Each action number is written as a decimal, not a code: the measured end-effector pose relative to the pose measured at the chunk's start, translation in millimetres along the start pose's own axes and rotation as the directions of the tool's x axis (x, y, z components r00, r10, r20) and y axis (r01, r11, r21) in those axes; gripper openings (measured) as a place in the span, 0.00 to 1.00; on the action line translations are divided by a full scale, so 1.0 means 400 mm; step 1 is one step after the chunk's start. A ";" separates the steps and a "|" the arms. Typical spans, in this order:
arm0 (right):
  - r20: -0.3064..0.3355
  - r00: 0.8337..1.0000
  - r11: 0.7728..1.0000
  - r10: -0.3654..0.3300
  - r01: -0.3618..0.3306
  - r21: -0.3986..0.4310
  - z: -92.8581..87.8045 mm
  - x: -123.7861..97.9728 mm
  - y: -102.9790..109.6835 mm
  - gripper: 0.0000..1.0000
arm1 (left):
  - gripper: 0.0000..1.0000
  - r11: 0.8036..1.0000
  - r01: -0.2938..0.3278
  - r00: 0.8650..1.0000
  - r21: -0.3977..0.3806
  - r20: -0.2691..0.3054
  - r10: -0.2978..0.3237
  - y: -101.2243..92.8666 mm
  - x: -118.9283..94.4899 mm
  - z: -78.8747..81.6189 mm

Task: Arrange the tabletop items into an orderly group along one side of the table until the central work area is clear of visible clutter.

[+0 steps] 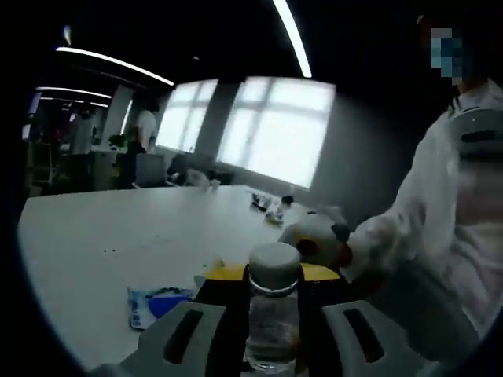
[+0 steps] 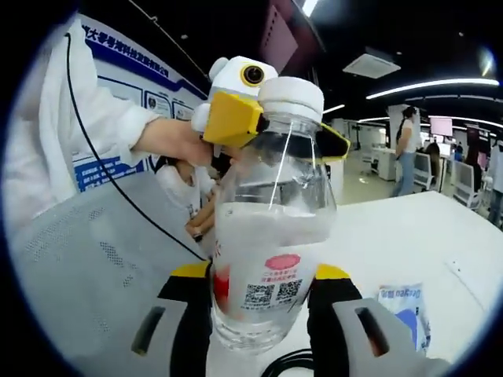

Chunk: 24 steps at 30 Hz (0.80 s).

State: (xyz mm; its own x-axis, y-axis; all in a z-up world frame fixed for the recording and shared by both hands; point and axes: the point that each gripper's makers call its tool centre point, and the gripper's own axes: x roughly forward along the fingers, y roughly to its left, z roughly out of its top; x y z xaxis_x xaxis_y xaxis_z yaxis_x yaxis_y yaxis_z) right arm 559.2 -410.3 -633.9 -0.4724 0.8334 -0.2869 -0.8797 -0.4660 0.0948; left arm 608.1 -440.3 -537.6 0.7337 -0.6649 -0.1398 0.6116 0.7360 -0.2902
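A clear plastic bottle (image 2: 271, 228) with a white cap and a QR-code label stands upright between the jaws of my right gripper (image 2: 263, 322), which press on its lower body. My left gripper (image 2: 279, 129), yellow and white and held by a hand, sits at the bottle's neck with a jaw on either side. In the left gripper view the same bottle (image 1: 273, 310) fills the gap of the left gripper (image 1: 273, 349), and the right gripper (image 1: 318, 236) shows just behind it. A blue-and-white packet (image 1: 153, 305) lies flat on the white table (image 1: 118, 236).
The packet (image 2: 405, 310) lies to the right of the bottle on the table (image 2: 393, 228). Small items (image 1: 271, 208) sit at the table's far edge. A black cable (image 2: 287, 363) loops under the bottle. A person in a white sleeve (image 1: 428, 204) stands close.
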 end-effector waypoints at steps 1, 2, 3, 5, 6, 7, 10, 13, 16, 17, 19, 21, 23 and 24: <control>-0.002 1.000 1.000 0.000 0.000 0.011 -0.001 0.002 0.000 0.43 | 0.18 1.000 -0.004 1.000 0.001 -0.001 0.004 0.002 -0.002 -0.001; -0.007 1.000 0.999 0.008 -0.008 0.041 -0.005 0.005 0.000 0.42 | 0.18 1.000 -0.021 1.000 -0.011 -0.005 0.021 0.009 -0.003 -0.004; -0.003 1.000 0.998 0.010 -0.010 0.065 -0.005 0.007 -0.001 0.42 | 0.18 0.999 -0.038 0.999 -0.025 -0.004 0.038 0.015 -0.004 -0.005; 0.029 1.000 0.998 -0.005 0.003 0.064 0.003 0.009 -0.007 0.41 | 0.19 0.999 -0.055 0.998 0.002 0.021 0.055 0.014 -0.005 0.002; 0.036 0.999 0.997 -0.008 0.005 0.071 0.005 0.010 -0.007 0.40 | 0.19 0.998 -0.065 0.997 0.013 0.029 0.065 0.015 -0.005 0.005; 0.044 0.999 0.998 -0.014 0.011 0.067 0.007 0.011 -0.009 0.40 | 0.19 0.997 -0.071 0.997 0.017 0.037 0.071 0.014 -0.006 0.007; 0.056 0.998 0.999 -0.034 0.032 0.037 0.012 0.014 -0.014 0.39 | 0.20 0.995 -0.095 0.994 0.042 0.049 0.093 0.013 -0.010 0.012; 0.069 0.996 0.998 -0.059 0.059 0.002 0.012 0.017 -0.025 0.39 | 0.26 0.983 -0.180 0.978 0.046 0.114 0.173 0.042 -0.029 0.043; 0.085 0.994 0.998 -0.070 0.070 0.005 0.013 0.017 -0.031 0.39 | 0.35 0.974 -0.220 0.966 0.046 0.152 0.211 0.055 -0.049 0.060; 0.094 0.993 0.997 -0.074 0.073 0.014 0.015 0.017 -0.034 0.39 | 0.36 0.973 -0.225 0.965 0.046 0.152 0.216 0.056 -0.053 0.060; 0.108 0.991 0.996 -0.082 0.079 0.032 0.018 0.017 -0.041 0.39 | 0.39 0.966 -0.253 0.958 0.056 0.154 0.242 0.063 -0.065 0.058; 0.109 0.990 0.996 -0.085 0.083 0.029 0.018 0.019 -0.045 0.39 | 0.46 0.960 -0.276 0.952 0.052 0.155 0.265 0.068 -0.075 0.052; 0.108 0.990 0.996 -0.088 0.085 0.029 0.017 0.021 -0.051 0.39 | 0.55 0.950 -0.307 0.943 0.050 0.154 0.296 0.076 -0.085 0.042; 0.108 0.990 0.996 -0.089 0.086 0.030 0.018 0.022 -0.053 0.39 | 0.59 0.946 -0.320 0.939 0.049 0.150 0.310 0.081 -0.088 0.035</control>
State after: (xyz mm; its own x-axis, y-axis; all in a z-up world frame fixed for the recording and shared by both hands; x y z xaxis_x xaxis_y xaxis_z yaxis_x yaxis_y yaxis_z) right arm 573.3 -390.8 -631.8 -0.3958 0.8987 -0.1892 -0.9182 -0.3837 0.0984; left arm 606.2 -391.3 -528.7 0.9228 -0.3771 -0.0793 0.3584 0.9155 -0.1830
